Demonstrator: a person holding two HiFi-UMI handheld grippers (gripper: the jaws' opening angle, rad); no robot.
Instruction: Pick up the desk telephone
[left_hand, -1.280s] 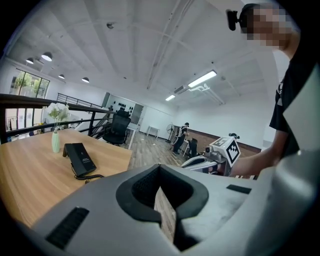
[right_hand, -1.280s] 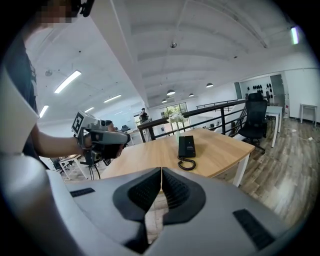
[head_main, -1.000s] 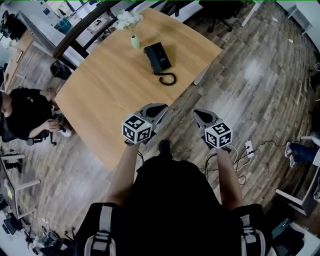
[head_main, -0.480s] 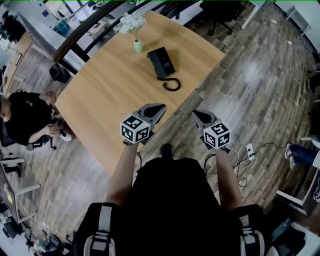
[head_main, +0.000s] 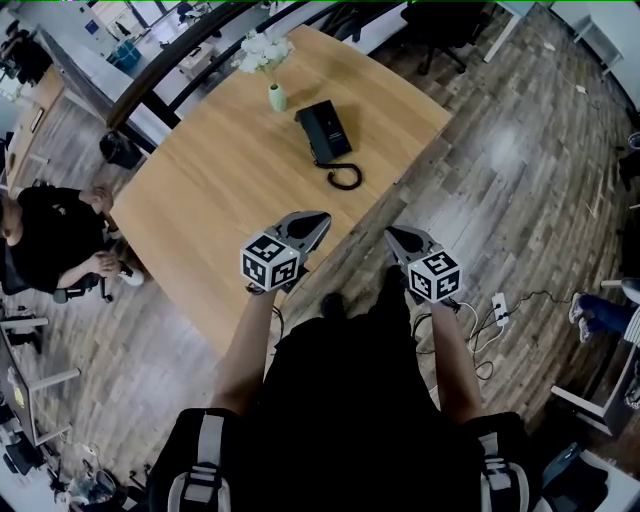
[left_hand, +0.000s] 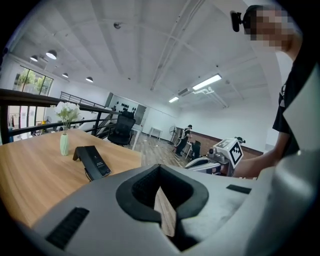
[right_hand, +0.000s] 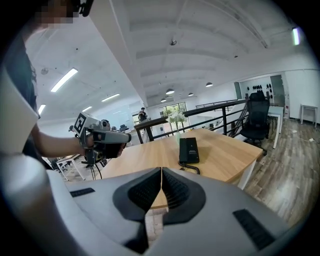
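The black desk telephone (head_main: 323, 130) lies on the far part of the wooden table (head_main: 220, 200), its coiled cord (head_main: 345, 178) curling toward me. It also shows in the left gripper view as the telephone (left_hand: 92, 160) and in the right gripper view as the telephone (right_hand: 189, 149). My left gripper (head_main: 318, 218) hangs over the table's near edge, shut and empty, well short of the phone. My right gripper (head_main: 392, 233) is over the floor just off the table's edge, also shut with nothing in it.
A pale green vase (head_main: 275, 97) with white flowers stands just left of the phone. A person in black (head_main: 50, 230) sits at the left. A power strip (head_main: 498, 297) and cables lie on the wooden floor at right. A black office chair (right_hand: 257, 117) stands beyond the table.
Both grippers have edged a little toward the table. The phone and table sit slightly lower and nearer in the head view. Both stay shut.
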